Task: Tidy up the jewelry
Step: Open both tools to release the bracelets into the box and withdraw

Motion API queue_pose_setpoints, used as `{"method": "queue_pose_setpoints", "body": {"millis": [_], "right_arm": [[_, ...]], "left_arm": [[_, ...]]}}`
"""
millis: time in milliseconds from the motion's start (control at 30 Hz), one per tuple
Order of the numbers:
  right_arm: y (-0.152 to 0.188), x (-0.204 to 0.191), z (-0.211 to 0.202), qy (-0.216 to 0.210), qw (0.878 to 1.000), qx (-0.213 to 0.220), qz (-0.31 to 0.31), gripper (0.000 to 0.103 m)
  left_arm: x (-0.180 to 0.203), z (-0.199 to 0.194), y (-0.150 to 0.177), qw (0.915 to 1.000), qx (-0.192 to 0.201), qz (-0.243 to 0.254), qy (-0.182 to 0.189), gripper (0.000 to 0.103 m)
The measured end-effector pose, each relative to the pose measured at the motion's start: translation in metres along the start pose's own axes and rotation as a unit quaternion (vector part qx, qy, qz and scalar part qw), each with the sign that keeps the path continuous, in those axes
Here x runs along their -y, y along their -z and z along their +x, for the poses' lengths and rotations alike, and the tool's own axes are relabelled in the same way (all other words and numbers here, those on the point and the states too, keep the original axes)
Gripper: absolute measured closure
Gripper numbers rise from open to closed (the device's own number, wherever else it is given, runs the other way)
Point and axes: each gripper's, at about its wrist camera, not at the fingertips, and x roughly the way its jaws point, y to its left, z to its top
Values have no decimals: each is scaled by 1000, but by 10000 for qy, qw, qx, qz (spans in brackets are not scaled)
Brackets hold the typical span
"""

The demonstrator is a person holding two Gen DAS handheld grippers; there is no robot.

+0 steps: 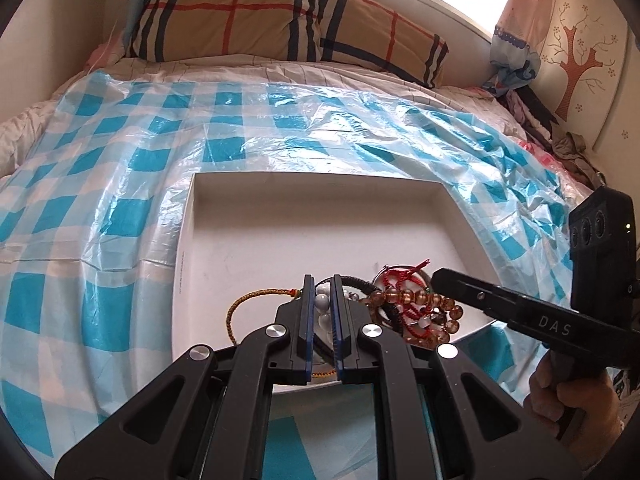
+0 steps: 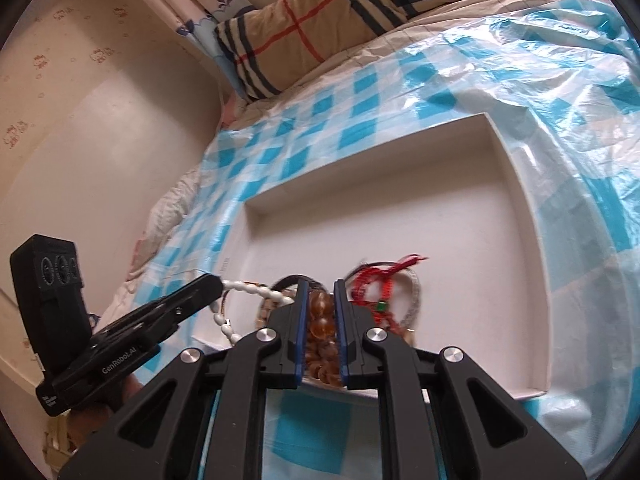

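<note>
Blue-and-white checked plastic sheet [image 1: 132, 168] covers the bed, with a plaid pillow [image 1: 256, 20] at the far end. On the sheet lies a shallow white tray [image 1: 320, 224], mostly bare; all the jewelry sits bunched at its near edge.

Both claws work that heap. The left claw [image 1: 323, 312] is pinching a white bead strand [image 1: 322, 303], its blue pads close on either side of the beads. The right claw [image 2: 321, 320] is pressed onto an amber bead bracelet [image 2: 320, 320], which fills the narrow gap between its pads. Beside these lie a red cord bracelet [image 2: 376, 292], a silvery bangle [image 2: 416, 300] under it, and a thin braided yellow cord [image 1: 240, 308] looping off to the left.

The pieces look tangled together, so the main risk, as I judge it, is that pulling the two claws apart drags the red cord or the dark threads along, or strains a string until it snaps and scatters beads. The light tray could also slide on the slick plastic if a strand catches its rim.
</note>
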Motion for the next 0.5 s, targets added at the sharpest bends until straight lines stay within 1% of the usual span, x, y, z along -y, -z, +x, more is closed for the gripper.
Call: {"method": "queue_pose_setpoints", "body": {"millis": [33,100,167,200,233,267,300,367,400,433,467,500], "right_arm": [[1,0,-2,106,9999,30,-33,74],[3,-4,-10,263,9995,87,-169,72],[6,-13,-20,428,9983,151,-365,70],[8,-17,-25,501,9975,182,-469,69],[10,-23,-31,571,9965,218,-566,67],[14,-29,-39,651,9952,265,-674,66],[16,-34,-44,723,9941,289,-759,64],[23,-44,-57,894,9911,359,-922,59],[27,-48,-64,978,9895,397,-992,52],[31,-53,-70,1062,9877,425,-1070,49],[35,-57,-76,1138,9859,452,-1145,49],[39,-61,-83,1207,9843,475,-1198,48]], "left_arm": [[0,-1,1,10000,-22,11,-64,95],[-1,-6,3,9998,-19,20,-189,84],[0,-16,7,9996,38,27,-281,66],[1,-21,9,9994,73,45,-349,61],[4,-29,11,9989,116,82,-447,51],[6,-35,13,9985,149,112,-514,44],[8,-42,15,9982,175,134,-564,41],[12,-56,20,9975,208,157,-654,33],[14,-63,23,9972,226,166,-700,31],[16,-70,26,9967,248,175,-754,28],[18,-77,29,9963,263,186,-794,23],[20,-84,32,9961,273,198,-817,22]]}}
